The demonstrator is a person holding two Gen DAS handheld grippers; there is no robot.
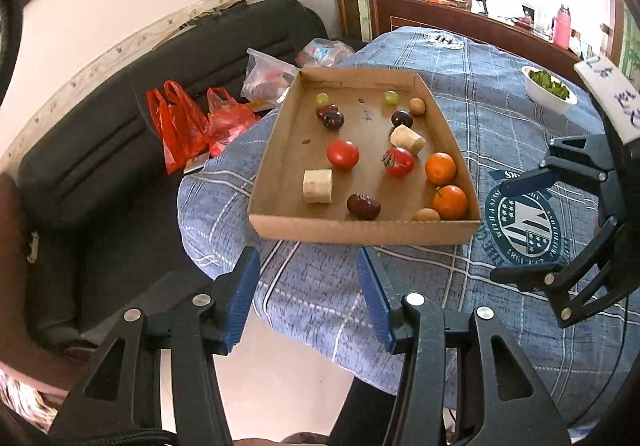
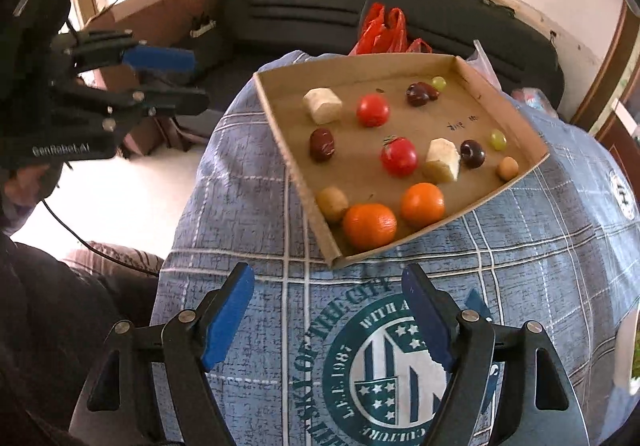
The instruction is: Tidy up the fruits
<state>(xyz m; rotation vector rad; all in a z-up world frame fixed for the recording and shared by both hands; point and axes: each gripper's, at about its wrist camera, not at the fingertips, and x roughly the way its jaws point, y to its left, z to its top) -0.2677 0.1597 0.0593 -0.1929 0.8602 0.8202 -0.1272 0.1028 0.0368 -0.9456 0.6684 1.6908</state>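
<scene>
many small fruits lie in the cardboard tray (image 1: pixel 276 149) on the desk (image 2: pixel 248 181), which has a blue cloth on it. two tangerines (image 2: pixel 370 226) sit touching in one corner. they look light, round and a bit squashy, so a soft pinch across the middle seems best. the tomatoes (image 2: pixel 399 156) look smooth and may slip or burst. the left hand-held gripper (image 1: pixel 308 274) and the right hand-held gripper (image 2: pixel 328 302) are both spread apart, holding nothing, just before the tray.

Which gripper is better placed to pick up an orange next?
Probably the right gripper: open and empty, it faces the tray corner where both oranges lie. The left gripper, also open, fronts the tray's other end.
</scene>
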